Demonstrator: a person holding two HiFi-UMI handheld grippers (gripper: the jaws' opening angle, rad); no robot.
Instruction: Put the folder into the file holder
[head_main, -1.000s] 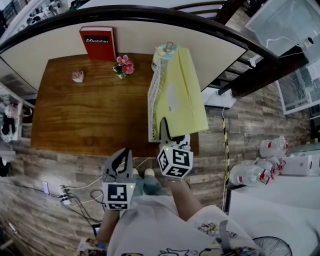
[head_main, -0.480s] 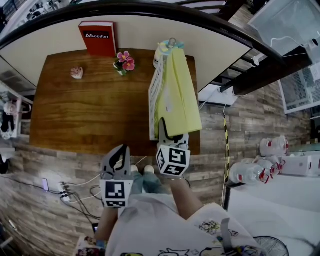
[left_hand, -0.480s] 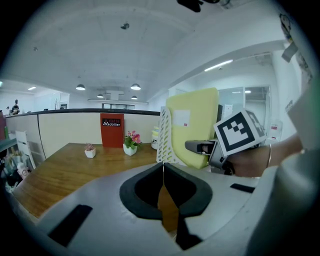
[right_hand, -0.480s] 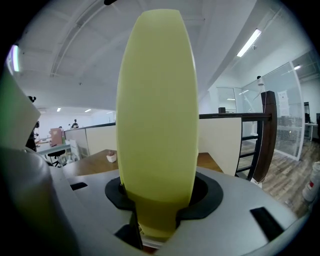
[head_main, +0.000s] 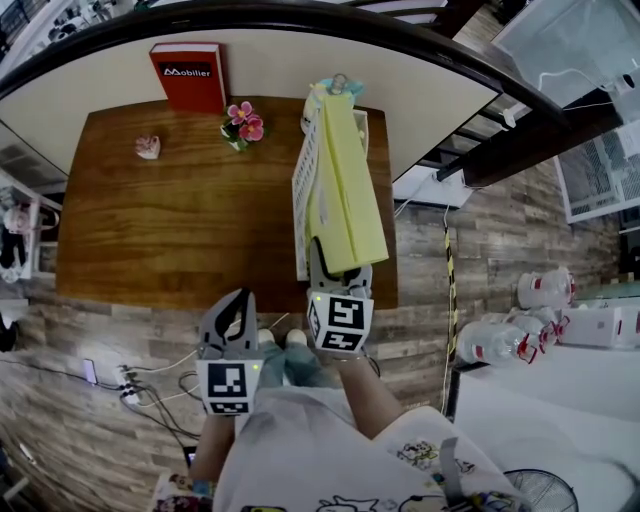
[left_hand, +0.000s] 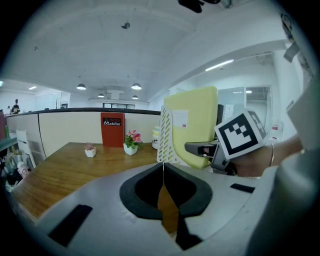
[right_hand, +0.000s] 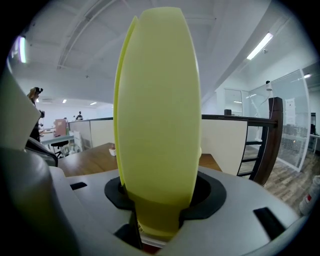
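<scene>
Overhead, a brown wooden table (head_main: 170, 220) is seen set against a cream partition wall (head_main: 260, 68) topped by a dark rail, with a plank floor (head_main: 500, 240) spread around it. A white perforated file holder (head_main: 303, 185) is stood at the table's right end, and the rest is ranged around it. A pot of pink flowers (head_main: 241, 125) is placed just left of the holder's far end. A red book (head_main: 188, 77) marked "Mobilier" is propped farther left against the partition, and a small pale pot (head_main: 148, 148) is set farther left again. White containers with red parts (head_main: 545, 295) are gathered on the floor well to the holder's right. A power strip with cables (head_main: 128, 385) is laid on the floor well to its left.

A yellow folder (head_main: 345, 190) is held on edge inside the holder, close against its left perforated wall, with the near end projecting past the holder's front. That end is clamped by the right gripper (head_main: 338, 268), whose jaws have just been widening with the folder between them, the pads pressed on both faces. The left gripper (head_main: 238, 300) is shown clenched on nothing, to the holder's near left, off the table's front edge.
</scene>
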